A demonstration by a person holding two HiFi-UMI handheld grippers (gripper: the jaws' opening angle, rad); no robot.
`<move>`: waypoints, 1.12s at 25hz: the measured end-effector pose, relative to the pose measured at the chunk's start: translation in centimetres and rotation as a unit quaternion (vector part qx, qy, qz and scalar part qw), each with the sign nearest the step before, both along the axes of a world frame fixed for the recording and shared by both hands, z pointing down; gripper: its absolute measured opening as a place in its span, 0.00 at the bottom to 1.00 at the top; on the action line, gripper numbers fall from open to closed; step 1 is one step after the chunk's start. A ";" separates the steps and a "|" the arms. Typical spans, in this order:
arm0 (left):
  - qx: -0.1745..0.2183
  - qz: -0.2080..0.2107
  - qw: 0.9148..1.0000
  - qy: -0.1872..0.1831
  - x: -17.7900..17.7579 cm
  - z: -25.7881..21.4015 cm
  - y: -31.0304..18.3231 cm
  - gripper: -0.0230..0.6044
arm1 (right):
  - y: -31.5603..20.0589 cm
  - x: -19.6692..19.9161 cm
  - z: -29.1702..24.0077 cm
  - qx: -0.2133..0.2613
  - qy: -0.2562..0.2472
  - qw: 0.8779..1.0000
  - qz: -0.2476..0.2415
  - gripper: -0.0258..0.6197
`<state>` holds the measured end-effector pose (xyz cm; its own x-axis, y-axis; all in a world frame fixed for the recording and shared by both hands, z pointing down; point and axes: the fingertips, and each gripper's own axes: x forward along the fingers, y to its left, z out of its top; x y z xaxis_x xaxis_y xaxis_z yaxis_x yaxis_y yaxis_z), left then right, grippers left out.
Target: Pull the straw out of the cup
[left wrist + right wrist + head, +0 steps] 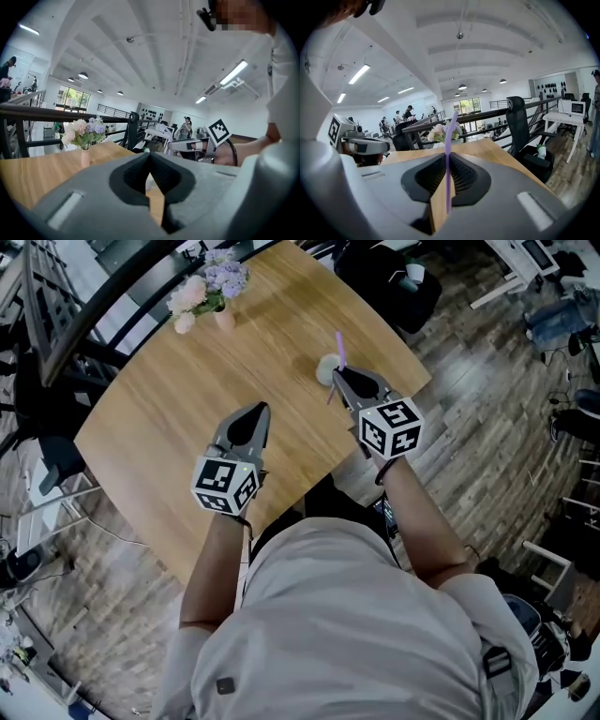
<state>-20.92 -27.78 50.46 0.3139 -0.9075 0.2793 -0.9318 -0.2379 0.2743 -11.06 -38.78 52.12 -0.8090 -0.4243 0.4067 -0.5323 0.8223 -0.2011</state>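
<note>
A: Grip on the straw?
B: The purple straw (pixel 448 136) is pinched upright in the nearly closed right gripper (pixel 345 377), just above the cup (pixel 325 368), so that it comes out straight. Its lower end is judged free.
A: Left gripper (pixel 262 411)?
B: Closed on nothing and held well left of the cup, clear of the pull.

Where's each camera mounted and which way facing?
Head view: head-mounted, steeply down at table; torso, forearms, left gripper, right gripper show.
Left gripper view: on left gripper, along its jaws toward flowers; right gripper shows.
Right gripper view: on right gripper, along its jaws and straw; left gripper shows.
Shared: flowers in all three.
</note>
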 end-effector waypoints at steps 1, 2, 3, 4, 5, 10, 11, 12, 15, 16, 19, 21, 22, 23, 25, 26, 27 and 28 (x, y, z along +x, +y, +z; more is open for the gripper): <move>0.006 0.005 1.000 -0.002 0.0 -0.7 0.6 0.04 | 0.9 -0.1 -0.7 0.003 -0.005 1.000 0.000 0.10; 0.013 0.011 1.000 -0.005 0.0 -1.4 1.1 0.04 | 1.8 -0.3 -1.4 0.007 -0.009 1.000 0.001 0.10; 0.020 0.017 1.000 -0.008 -0.1 -2.1 1.8 0.04 | 2.7 -0.4 -2.1 0.012 -0.014 1.000 0.002 0.10; 0.026 0.021 0.999 -0.012 -0.2 -2.6 2.5 0.04 | 3.7 -0.6 -2.7 0.016 -0.018 1.000 0.004 0.10; 0.030 0.025 0.999 -0.014 -0.3 -3.0 3.4 0.04 | 4.8 -0.6 -3.2 0.020 -0.020 1.000 0.007 0.10; 0.045 0.042 0.998 -0.015 0.3 -4.7 7.4 0.04 | 9.9 -0.1 -5.3 0.035 -0.031 0.999 0.016 0.10; 0.049 0.047 0.998 -0.015 0.6 -5.0 8.0 0.04 | 10.7 0.1 -5.6 0.037 -0.031 0.999 0.016 0.10; 0.053 0.052 0.997 -0.015 1.0 -5.3 8.5 0.04 | 11.6 0.3 -5.7 0.040 -0.030 0.999 0.016 0.10; 0.065 0.067 0.996 -0.015 2.0 -5.9 9.9 0.04 | 14.2 0.9 -6.0 0.045 -0.025 0.999 0.012 0.10; 0.067 0.071 0.995 -0.015 2.3 -5.9 10.1 0.04 | 14.9 1.1 -6.2 0.047 -0.026 0.999 0.012 0.10; 0.064 0.079 0.995 -0.014 3.2 -5.8 10.8 0.04 | 16.5 2.2 -6.7 0.049 -0.029 0.998 0.015 0.10; 0.065 0.082 0.994 -0.016 4.1 -6.1 11.1 0.04 | 17.1 3.2 -7.2 0.052 -0.030 0.998 0.016 0.10; 0.067 0.083 0.994 -0.017 4.6 -6.4 11.1 0.04 | 17.2 3.9 -7.4 0.055 -0.030 0.998 0.016 0.10; 0.069 0.084 0.994 -0.019 5.3 -6.6 11.2 0.04 | 17.3 4.6 -7.7 0.057 -0.030 0.998 0.017 0.10; 0.072 0.087 0.993 -0.023 6.8 -7.1 11.5 0.04 | 17.7 6.3 -8.0 0.060 -0.035 0.997 0.018 0.10; 0.073 0.088 0.993 -0.025 7.6 -7.3 11.8 0.04 | 18.0 7.2 -8.3 0.062 -0.038 0.997 0.018 0.10; 0.075 0.087 0.993 -0.027 8.3 -7.6 12.1 0.04 | 18.4 8.0 -8.6 0.064 -0.041 0.997 0.017 0.10; 0.077 0.085 0.993 -0.029 9.0 -8.0 12.4 0.04 | 18.8 8.7 -9.0 0.065 -0.044 0.997 0.016 0.10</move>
<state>-11.93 -15.41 42.48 0.4542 -0.8758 0.1632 -0.8874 -0.4286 0.1699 -2.35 -20.02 43.15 -0.8248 -0.4946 0.2740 -0.5431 0.8278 -0.1407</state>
